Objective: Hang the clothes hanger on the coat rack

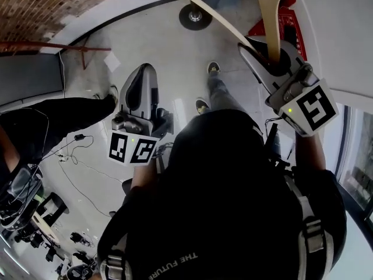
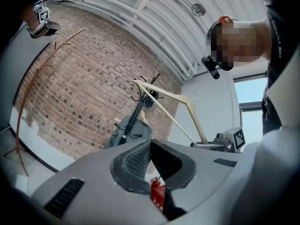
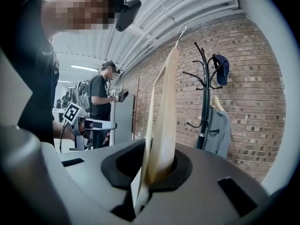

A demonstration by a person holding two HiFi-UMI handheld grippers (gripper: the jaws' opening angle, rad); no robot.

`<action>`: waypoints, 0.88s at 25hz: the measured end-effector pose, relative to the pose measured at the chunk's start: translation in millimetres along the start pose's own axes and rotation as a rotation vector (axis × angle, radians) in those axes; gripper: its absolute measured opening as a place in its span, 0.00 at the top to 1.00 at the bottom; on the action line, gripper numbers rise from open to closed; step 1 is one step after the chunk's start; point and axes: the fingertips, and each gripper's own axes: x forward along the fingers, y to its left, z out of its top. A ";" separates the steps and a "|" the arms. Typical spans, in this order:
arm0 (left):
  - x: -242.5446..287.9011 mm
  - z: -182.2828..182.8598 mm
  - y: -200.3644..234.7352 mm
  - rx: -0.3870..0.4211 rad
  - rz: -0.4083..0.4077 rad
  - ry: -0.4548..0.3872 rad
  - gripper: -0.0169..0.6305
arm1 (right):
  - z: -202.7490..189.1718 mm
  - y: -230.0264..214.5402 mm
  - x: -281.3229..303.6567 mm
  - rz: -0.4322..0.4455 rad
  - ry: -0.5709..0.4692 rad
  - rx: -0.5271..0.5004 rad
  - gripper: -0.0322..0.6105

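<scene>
A pale wooden clothes hanger (image 3: 161, 121) stands upright in my right gripper (image 3: 158, 172), which is shut on its lower end; its metal hook points up. In the head view the right gripper (image 1: 269, 58) holds the hanger (image 1: 271, 13) up at the right. The black coat rack (image 3: 205, 102) stands by the brick wall, right of the hanger and some way off, bearing a blue cap (image 3: 221, 69) and a grey garment (image 3: 218, 131). My left gripper (image 1: 144, 74) is held lower at the left, shut and empty. The left gripper view shows the hanger (image 2: 174, 108) beside the rack (image 2: 139, 108).
Another person (image 3: 100, 108) stands at the back left with grippers. A red fire extinguisher box (image 1: 292, 23) sits on the floor by the wall. Cables (image 1: 74, 151) and dark equipment (image 1: 23, 191) lie at the left. A thin rust-coloured stand (image 2: 28, 102) leans by the brick wall.
</scene>
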 end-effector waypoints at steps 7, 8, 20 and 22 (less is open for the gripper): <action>74.1 26.6 17.7 0.015 -0.009 -0.008 0.94 | 12.2 -68.4 33.4 0.011 0.006 -0.011 0.88; 87.2 29.4 20.3 0.024 -0.012 -0.007 0.94 | 12.7 -79.4 38.6 0.014 0.010 -0.013 0.88; 201.6 28.1 47.9 0.056 0.000 0.034 0.94 | -2.3 -189.1 86.5 0.030 0.027 0.006 0.88; 216.7 29.2 56.6 0.058 0.010 0.037 0.94 | -3.5 -202.6 97.3 0.042 0.036 -0.001 0.88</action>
